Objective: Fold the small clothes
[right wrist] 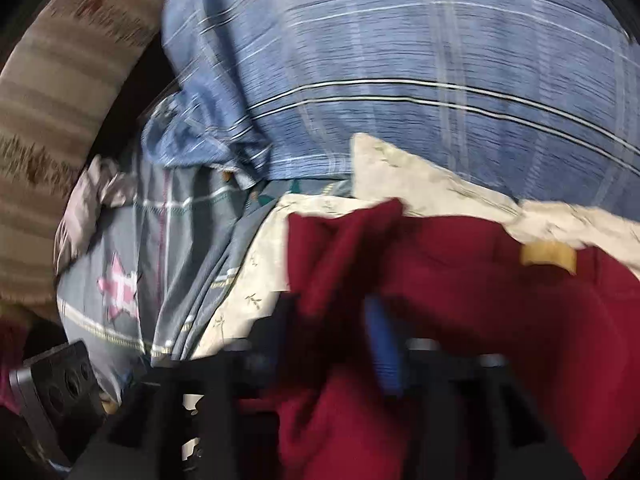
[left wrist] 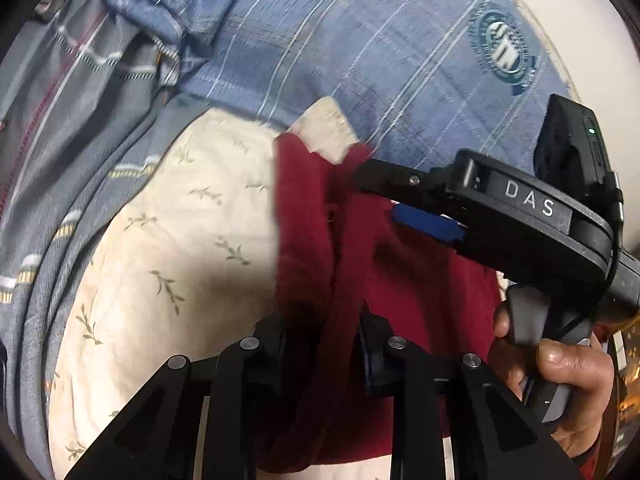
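Note:
A dark red garment (left wrist: 416, 296) lies bunched on a cream leaf-print sheet (left wrist: 168, 248). My left gripper (left wrist: 324, 340) is shut on a fold of the red garment, which rises between its black fingers. My right gripper (left wrist: 376, 196) enters the left wrist view from the right, held in a hand, and is shut on the garment's upper edge. In the blurred right wrist view the red garment (right wrist: 460, 280) fills the lower right and passes between my right gripper's (right wrist: 332, 320) fingers. A tan label (right wrist: 548, 258) shows on the cloth.
A blue striped shirt with a round green badge (left wrist: 504, 46) lies beyond the red garment, and also shows in the right wrist view (right wrist: 400, 80). Grey checked cloth (left wrist: 80, 120) lies to the left. A brown striped cushion (right wrist: 60, 80) sits at far left.

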`<act>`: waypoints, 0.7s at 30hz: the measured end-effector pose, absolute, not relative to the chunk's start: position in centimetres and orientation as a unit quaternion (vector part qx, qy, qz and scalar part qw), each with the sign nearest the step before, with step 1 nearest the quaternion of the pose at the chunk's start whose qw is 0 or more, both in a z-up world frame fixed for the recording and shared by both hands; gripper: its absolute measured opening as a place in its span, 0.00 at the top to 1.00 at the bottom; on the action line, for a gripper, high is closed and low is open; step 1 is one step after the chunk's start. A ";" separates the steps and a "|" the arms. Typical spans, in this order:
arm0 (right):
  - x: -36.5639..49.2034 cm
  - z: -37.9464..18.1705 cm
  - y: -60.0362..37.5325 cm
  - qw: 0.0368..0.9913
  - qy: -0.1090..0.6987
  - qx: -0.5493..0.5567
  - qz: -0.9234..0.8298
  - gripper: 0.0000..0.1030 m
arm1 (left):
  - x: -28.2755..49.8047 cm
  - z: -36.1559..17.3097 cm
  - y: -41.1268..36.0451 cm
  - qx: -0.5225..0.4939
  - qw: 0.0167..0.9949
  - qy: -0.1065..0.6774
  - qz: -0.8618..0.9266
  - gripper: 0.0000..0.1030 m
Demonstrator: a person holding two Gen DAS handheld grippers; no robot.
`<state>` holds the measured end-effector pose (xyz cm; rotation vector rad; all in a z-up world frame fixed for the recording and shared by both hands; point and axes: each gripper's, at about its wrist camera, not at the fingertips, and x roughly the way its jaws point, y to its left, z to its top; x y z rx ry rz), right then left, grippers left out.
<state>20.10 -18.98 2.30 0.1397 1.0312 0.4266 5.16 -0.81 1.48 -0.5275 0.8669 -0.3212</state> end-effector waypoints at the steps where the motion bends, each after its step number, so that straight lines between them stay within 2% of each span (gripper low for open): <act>1: 19.9 2.7 -19.0 0.847 0.487 0.069 0.200 0.33 | 5.0 1.7 -0.9 -0.246 0.865 0.408 -0.156 0.77; 3: 19.8 3.0 -18.5 0.844 0.487 0.063 0.214 0.33 | 4.4 2.0 -1.4 -0.230 0.872 0.402 -0.157 0.77; 6: 20.5 2.6 -16.9 0.832 0.505 0.044 0.225 0.27 | 3.7 2.2 -1.6 -0.215 0.878 0.399 -0.156 0.77; 11: 23.1 -0.5 -13.8 0.803 0.554 -0.004 0.218 0.25 | 4.0 1.8 -1.7 -0.209 0.875 0.413 -0.142 0.77; 12: 23.2 -1.1 -13.2 0.803 0.556 -0.028 0.211 0.28 | 4.1 1.6 -1.6 -0.209 0.873 0.418 -0.138 0.76; 14: 22.9 -1.3 -13.1 0.818 0.537 -0.057 0.198 0.46 | 4.4 1.6 -1.7 -0.211 0.871 0.422 -0.133 0.75; 18: 22.3 -1.8 -15.0 0.824 0.529 -0.008 0.202 0.54 | 4.6 1.7 -2.0 -0.205 0.871 0.429 -0.123 0.70; 20: 21.9 -1.9 -15.6 0.824 0.527 0.000 0.208 0.57 | 4.7 1.6 -1.9 -0.206 0.870 0.433 -0.117 0.64; 21: 21.8 -1.8 -15.7 0.825 0.524 0.001 0.211 0.58 | 4.7 1.5 -1.9 -0.207 0.869 0.435 -0.112 0.58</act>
